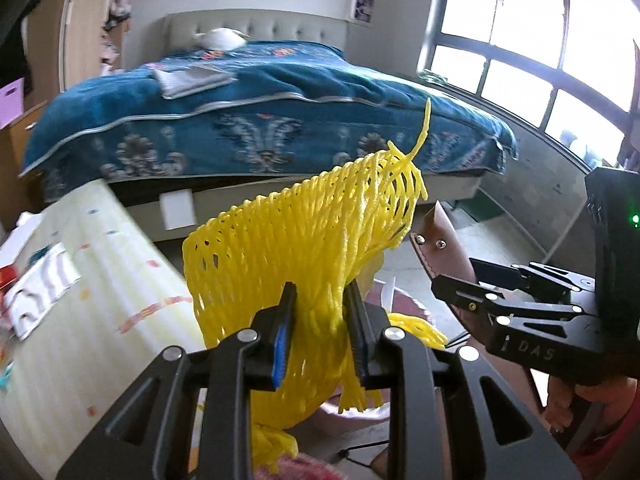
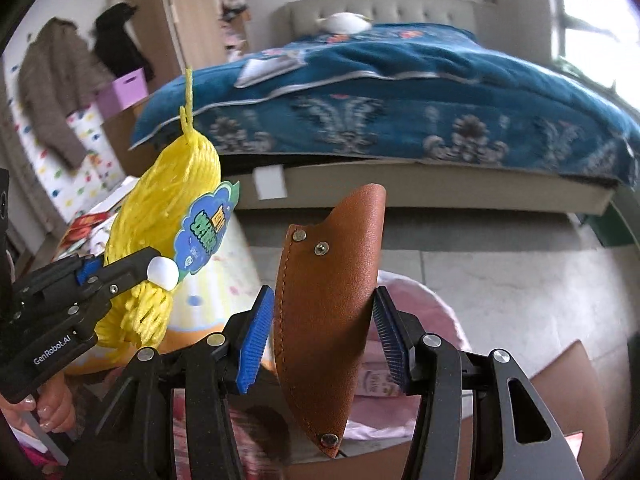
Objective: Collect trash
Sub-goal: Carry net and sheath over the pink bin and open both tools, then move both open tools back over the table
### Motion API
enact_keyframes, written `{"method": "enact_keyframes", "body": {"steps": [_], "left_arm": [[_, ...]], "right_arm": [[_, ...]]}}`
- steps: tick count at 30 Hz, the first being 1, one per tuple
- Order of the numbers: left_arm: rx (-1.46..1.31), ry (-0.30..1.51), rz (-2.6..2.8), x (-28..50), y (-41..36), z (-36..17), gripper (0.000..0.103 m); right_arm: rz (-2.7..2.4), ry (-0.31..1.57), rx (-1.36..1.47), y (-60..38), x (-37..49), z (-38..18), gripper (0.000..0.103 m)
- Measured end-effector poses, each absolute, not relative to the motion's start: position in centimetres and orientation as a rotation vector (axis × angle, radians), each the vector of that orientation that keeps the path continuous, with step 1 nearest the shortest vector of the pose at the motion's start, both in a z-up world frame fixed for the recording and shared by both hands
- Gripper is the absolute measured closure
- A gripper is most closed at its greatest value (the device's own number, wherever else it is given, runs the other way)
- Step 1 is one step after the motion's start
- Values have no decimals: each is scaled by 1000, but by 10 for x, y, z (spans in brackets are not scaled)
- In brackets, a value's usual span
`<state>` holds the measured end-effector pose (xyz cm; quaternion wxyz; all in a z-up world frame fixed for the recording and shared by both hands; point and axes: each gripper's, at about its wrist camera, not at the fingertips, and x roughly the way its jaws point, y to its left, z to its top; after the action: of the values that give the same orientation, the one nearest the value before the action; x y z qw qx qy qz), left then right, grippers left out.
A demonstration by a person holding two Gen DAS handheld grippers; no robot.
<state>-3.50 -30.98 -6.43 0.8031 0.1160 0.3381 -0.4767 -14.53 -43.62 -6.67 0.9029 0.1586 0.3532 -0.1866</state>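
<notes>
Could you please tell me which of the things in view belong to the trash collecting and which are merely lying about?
In the job:
- yellow foam net, clamped in the left claw
- brown leather sheath, between the right claw pads
- pink bin below

Lying about:
- bed
- papers on it
- purple box

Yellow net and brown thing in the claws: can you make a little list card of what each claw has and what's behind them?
left claw: shut on the yellow foam net
net label: blue and green tag
right claw: shut on the brown leather sheath
below: pink bag, partly hidden
behind: bed with blue blanket
side: window
</notes>
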Motion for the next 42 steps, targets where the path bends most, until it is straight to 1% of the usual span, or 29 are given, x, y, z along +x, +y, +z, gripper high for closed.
{"method": "enact_keyframes", "body": {"steps": [4,5,6,7,8,9,10,17,22,29,42], "left_arm": [[261,752,-1060,-33,-337,-74,78],[261,757,-1064,-32,-340,-74,76],[261,767,-1070,-30,-345,-77,64],[261,775,-1068,-29,-348,-78,56],[259,782,-1057,-26,-350,-80,39],[252,785,-1052,-25,-350,-81,35],[249,787,-1052,-24,-349,-81,35],[244,796,-995,-18,-321,-83,35],[238,774,-945,-17,-297,-77,35],[221,735,-849,-16,-248,-66,35],[166,696,-563,9,-126,-56,30]], "right_arm": [[-413,730,350,-460,-153,-74,52],[-416,730,353,-464,-153,-76,52],[-420,728,364,-470,-153,-79,51],[-422,727,369,-472,-154,-81,50],[-432,732,379,-478,-154,-85,48],[-447,737,387,-483,-156,-88,41],[-458,740,395,-486,-159,-90,38],[-471,737,435,-486,-166,-90,38],[-440,727,410,-474,-160,-85,38],[-367,723,366,-436,-140,-73,38],[-147,757,226,-328,-72,-58,38]]}}
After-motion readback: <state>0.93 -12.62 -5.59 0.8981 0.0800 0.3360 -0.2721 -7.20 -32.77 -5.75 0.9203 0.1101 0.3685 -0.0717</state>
